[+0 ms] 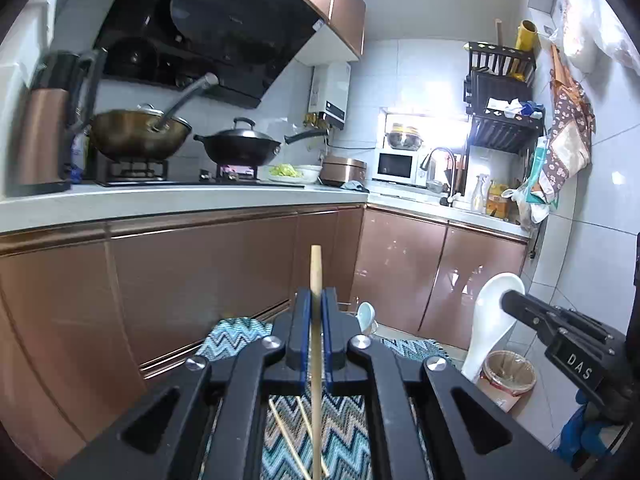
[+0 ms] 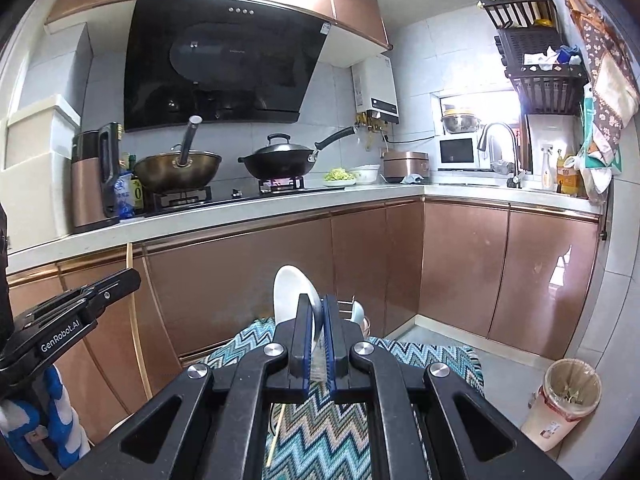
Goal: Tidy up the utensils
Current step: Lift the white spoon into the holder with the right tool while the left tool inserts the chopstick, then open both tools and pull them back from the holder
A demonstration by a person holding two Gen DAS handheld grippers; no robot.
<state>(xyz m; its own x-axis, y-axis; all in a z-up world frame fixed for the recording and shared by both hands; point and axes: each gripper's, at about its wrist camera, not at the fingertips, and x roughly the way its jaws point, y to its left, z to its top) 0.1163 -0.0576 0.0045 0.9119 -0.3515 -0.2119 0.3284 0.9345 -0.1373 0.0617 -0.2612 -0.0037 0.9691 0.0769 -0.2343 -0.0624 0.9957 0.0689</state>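
Observation:
My left gripper [image 1: 316, 300] is shut on a wooden chopstick [image 1: 315, 272] that stands upright, its tip above the fingers; it also shows in the right wrist view [image 2: 129, 260]. My right gripper [image 2: 318, 308] is shut on a large white ceramic spoon [image 2: 290, 292], bowl up; the same spoon shows in the left wrist view [image 1: 486, 320]. Both grippers are held above a zigzag-patterned blue cloth [image 1: 336, 440]. Two more chopsticks [image 1: 288, 432] lie on the cloth. A small pale blue spoon [image 1: 366, 316] stands in a wire holder just beyond the left fingers.
Copper-coloured cabinet doors [image 2: 248, 276] stand just ahead under a white counter [image 2: 224, 216] with two woks, a kettle and a lit burner. A lined waste bin [image 2: 568, 400] stands on the floor at the right. A sink and shelf rack are at the far right.

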